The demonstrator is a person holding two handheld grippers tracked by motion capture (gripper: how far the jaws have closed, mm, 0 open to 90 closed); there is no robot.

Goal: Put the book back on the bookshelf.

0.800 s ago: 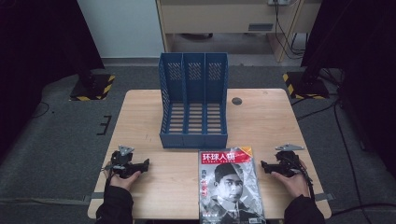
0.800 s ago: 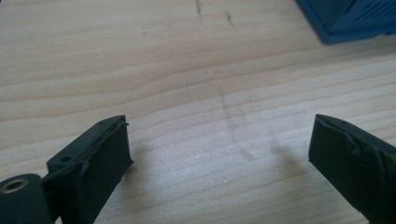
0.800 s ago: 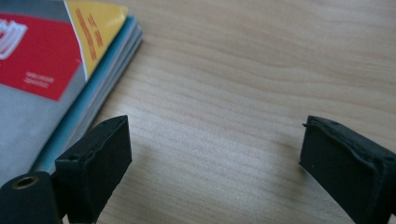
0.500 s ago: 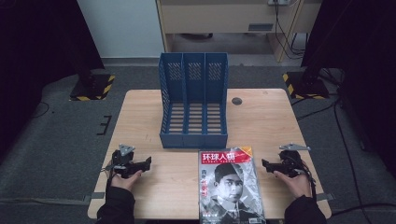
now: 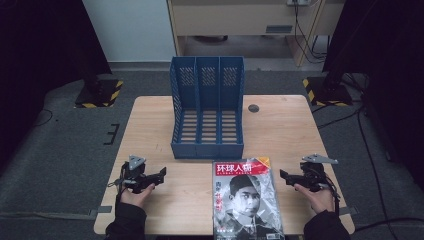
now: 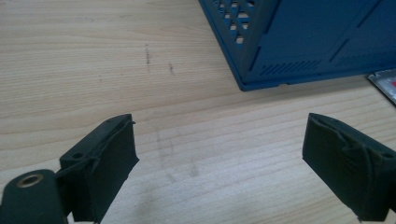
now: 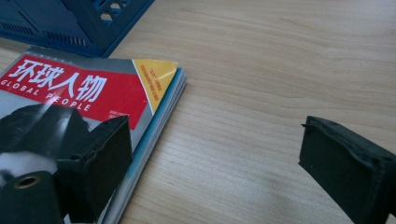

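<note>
With the magazine (image 5: 246,200) lying flat at the table's (image 5: 150,130) near edge, just in front of the blue file rack (image 5: 207,107), the right gripper (image 5: 286,176), wide open and empty beside it, should likely slide one jaw under the magazine's right edge, while the left gripper (image 5: 161,173), equally open and empty, waits farther off.

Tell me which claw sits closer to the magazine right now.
The right claw: it sits just off the right edge of the magazine, jaws open. The left claw lies further off to the magazine's left, with bare table between.
</note>
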